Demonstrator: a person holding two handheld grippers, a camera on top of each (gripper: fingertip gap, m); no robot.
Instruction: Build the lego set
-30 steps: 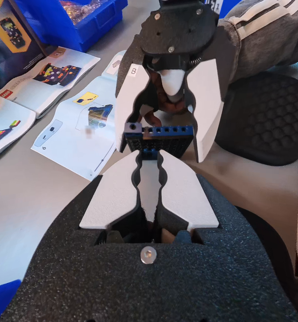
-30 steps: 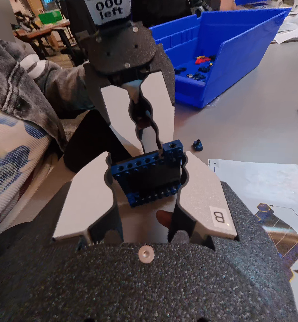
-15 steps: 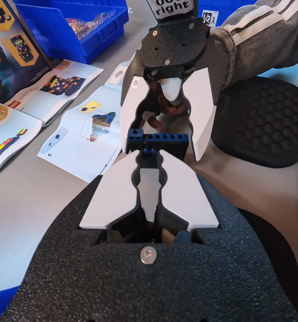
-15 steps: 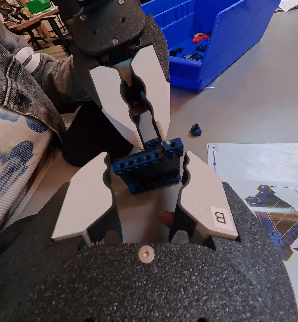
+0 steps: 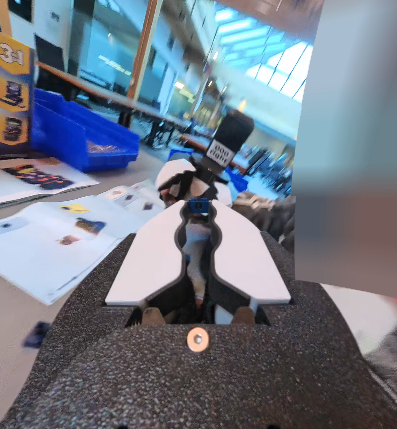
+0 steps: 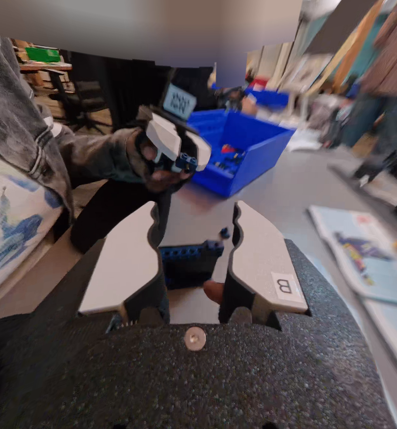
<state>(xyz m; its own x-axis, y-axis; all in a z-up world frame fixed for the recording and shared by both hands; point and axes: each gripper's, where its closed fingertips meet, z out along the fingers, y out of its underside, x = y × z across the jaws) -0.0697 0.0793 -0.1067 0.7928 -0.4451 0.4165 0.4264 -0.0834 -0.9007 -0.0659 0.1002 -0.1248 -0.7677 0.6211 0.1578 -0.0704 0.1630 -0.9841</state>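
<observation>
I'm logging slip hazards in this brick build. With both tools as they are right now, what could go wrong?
The left tool pinches the small blue brick only at its fingertips, so a bump could pop it out. The right tool stands open around the black and blue assembly without pressing on it, so it could tip or slide. The loose blue piece on the table could get knocked away.

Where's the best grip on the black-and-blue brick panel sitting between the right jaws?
Probably grip the brick panel by its two side edges, approaching from its lower edge like the right gripper: it is flat and wide, with straight parallel sides.
</observation>
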